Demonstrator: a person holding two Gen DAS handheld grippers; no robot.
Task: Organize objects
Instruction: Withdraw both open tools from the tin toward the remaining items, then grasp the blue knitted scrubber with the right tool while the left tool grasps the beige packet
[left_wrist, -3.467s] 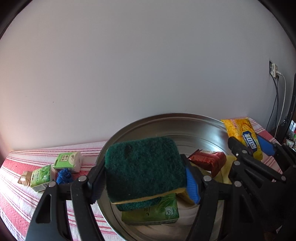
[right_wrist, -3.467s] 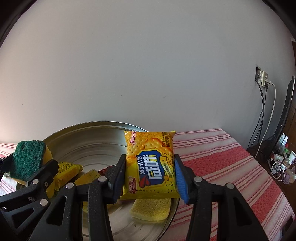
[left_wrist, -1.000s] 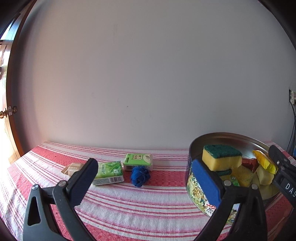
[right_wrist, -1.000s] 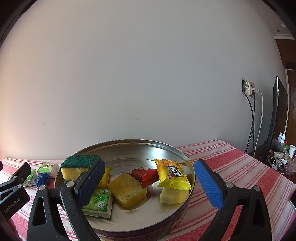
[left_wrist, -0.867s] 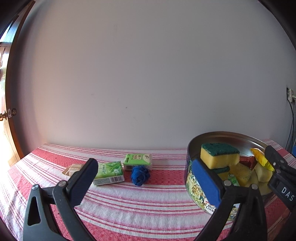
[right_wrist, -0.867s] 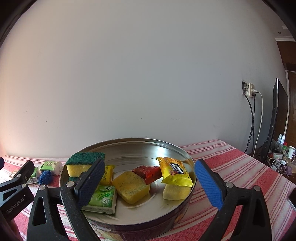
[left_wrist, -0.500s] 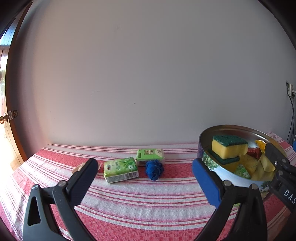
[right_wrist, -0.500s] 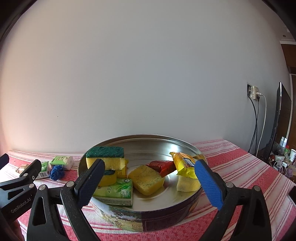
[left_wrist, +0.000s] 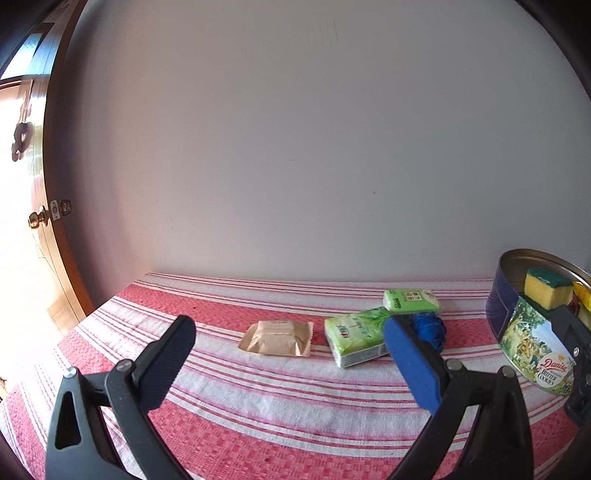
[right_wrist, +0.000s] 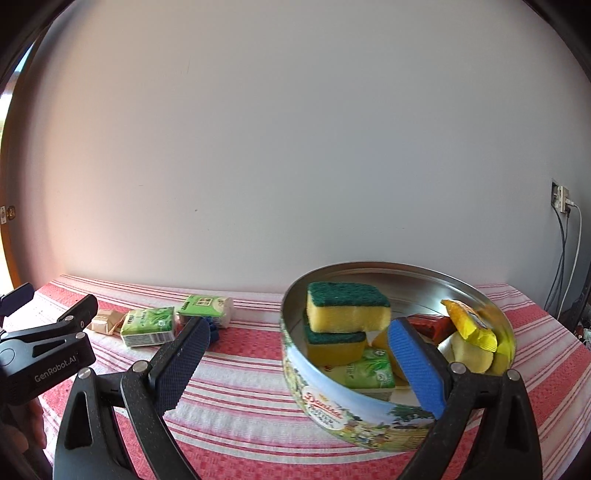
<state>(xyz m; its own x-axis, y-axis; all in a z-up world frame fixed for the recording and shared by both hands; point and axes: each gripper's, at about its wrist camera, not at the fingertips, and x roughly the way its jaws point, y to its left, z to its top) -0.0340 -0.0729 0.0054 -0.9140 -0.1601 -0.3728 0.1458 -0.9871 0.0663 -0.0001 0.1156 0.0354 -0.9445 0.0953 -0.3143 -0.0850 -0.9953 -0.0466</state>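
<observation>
Through my left camera I see my left gripper with its two fingers spread wide and nothing between them. It hangs low over the red striped cloth. Just ahead lies a tan packet, flat and alone. Next to it is a green tissue pack, a second green pack behind that one, and a blue ball partly hidden by my blue pad. The cookie tin stands far to the right. I think the next step is to pick up one of these loose things. The tan packet looks like the easy one, since it is right between my fingers. It is thin and flat, so I should go down low, put one finger on each long side, and squeeze gently so it does not slip or crush. Through my right camera I see my right gripper, also spread wide and holding nothing. The tin sits right in front of it, and it is getting full. Two sponges are stacked in it, with a green pack, a red packet and a yellow snack bag. I should keep this gripper out of the way, and drop the next thing in the free space at the back so the sponge stack does not tip over.
</observation>
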